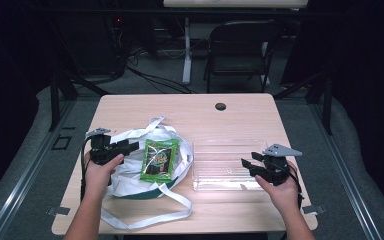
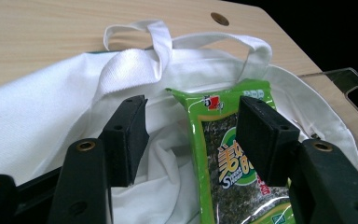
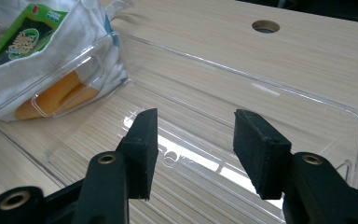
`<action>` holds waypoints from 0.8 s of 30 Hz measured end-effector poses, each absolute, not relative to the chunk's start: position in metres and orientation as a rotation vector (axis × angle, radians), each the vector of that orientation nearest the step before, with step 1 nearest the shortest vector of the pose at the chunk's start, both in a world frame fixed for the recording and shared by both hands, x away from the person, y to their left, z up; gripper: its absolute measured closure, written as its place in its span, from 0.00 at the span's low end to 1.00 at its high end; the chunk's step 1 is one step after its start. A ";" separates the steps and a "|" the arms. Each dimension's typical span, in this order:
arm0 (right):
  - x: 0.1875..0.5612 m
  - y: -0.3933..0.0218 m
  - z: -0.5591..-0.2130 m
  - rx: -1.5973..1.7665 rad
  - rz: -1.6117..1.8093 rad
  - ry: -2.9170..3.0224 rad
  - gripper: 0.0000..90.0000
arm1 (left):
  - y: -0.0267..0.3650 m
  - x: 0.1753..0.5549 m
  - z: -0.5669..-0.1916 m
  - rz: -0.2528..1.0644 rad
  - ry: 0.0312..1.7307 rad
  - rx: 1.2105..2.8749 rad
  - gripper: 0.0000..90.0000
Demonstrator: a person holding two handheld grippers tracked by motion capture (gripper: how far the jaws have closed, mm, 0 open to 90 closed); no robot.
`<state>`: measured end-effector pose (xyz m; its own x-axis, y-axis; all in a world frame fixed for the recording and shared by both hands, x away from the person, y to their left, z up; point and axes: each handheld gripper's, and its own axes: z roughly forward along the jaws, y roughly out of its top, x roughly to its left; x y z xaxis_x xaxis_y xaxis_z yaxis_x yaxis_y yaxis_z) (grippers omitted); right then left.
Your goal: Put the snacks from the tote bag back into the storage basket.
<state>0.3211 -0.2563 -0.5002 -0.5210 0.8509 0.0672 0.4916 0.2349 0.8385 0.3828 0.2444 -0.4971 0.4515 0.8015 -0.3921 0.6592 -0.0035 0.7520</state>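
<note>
A green seaweed snack pack (image 1: 160,159) lies on a crumpled white tote bag (image 1: 130,175) at the table's left middle. My left gripper (image 1: 132,146) hovers at the bag's left side, pointing at the pack. In the left gripper view my left gripper (image 2: 193,105) is open, with the pack (image 2: 223,172) below and just beyond the jaws, untouched. A clear plastic tray (image 1: 225,150) sits right of the bag. My right gripper (image 1: 247,164) is open over the tray's right end. In the right gripper view my right gripper (image 3: 193,114) holds nothing above the tray (image 3: 307,100).
The bag's long white straps (image 1: 145,217) trail toward the table's front edge. A round cable hole (image 1: 220,106) marks the far side of the table. Through the tray's wall an orange patch (image 3: 60,95) shows by the bag. A folding chair (image 1: 240,50) stands beyond the table.
</note>
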 end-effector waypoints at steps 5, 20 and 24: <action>0.321 -0.255 -0.502 1.222 1.185 2.111 0.54 | 0.242 0.386 -0.499 0.157 1.272 1.722 0.47; 0.319 -0.253 -0.502 1.213 1.198 2.096 0.53 | 0.234 0.390 -0.510 0.075 1.279 1.762 0.42; 0.317 -0.252 -0.503 1.206 1.189 2.101 0.53 | 0.231 0.391 -0.510 0.059 1.275 1.772 0.42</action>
<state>0.3173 -0.2523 -0.5026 -0.5233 0.8512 0.0408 0.4733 0.2505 0.8445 0.3912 0.2310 -0.5103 0.4622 0.7680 -0.4433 0.7242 -0.0384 0.6885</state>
